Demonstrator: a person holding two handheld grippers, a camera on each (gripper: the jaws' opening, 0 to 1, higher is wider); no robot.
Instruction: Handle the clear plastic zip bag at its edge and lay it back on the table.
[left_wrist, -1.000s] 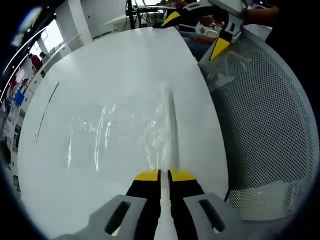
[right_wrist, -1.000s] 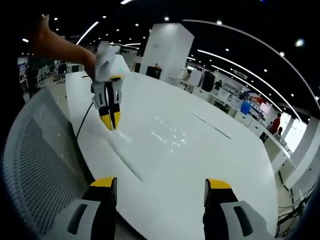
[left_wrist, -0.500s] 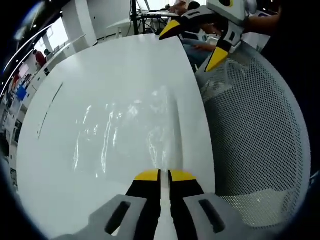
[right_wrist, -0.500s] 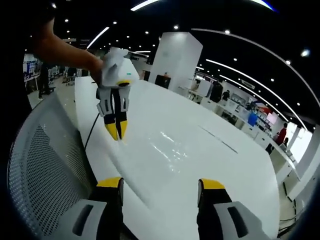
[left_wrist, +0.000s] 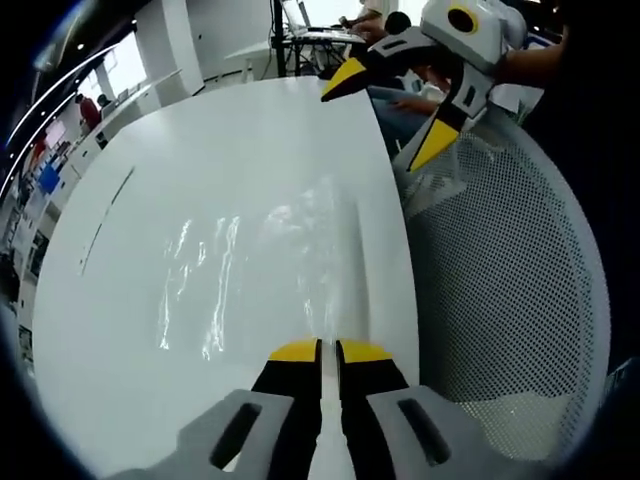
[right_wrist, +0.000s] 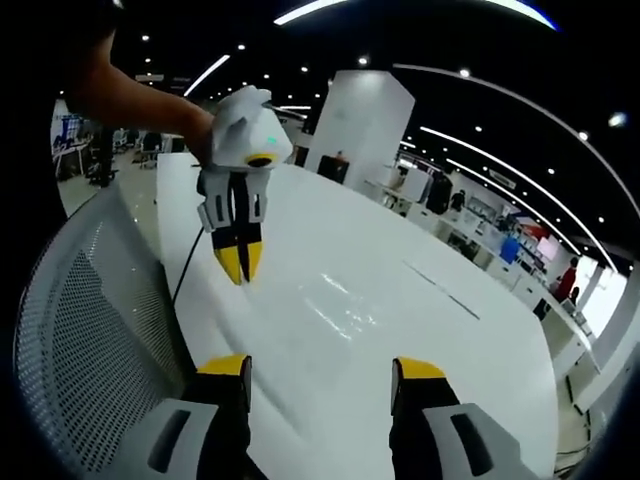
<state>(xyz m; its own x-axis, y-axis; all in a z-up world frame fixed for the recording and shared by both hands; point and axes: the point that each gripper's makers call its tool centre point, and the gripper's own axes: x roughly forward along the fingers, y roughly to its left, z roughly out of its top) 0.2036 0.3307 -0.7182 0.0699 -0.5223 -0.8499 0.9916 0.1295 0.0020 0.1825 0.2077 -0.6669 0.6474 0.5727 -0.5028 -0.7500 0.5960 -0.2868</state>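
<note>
Zip bag edge in left tool jaws, on table.

Left gripper pinching bag edge

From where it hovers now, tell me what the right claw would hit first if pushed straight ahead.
Most likely the white table, about where the clear zip bag lies. The open right claw points across that surface, with the left claw off to one side. Depth is hard to judge.

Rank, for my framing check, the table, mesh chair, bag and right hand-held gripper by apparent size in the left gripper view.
1. Table
2. Mesh chair
3. Bag, edges faint
4. Right hand-held gripper
</note>
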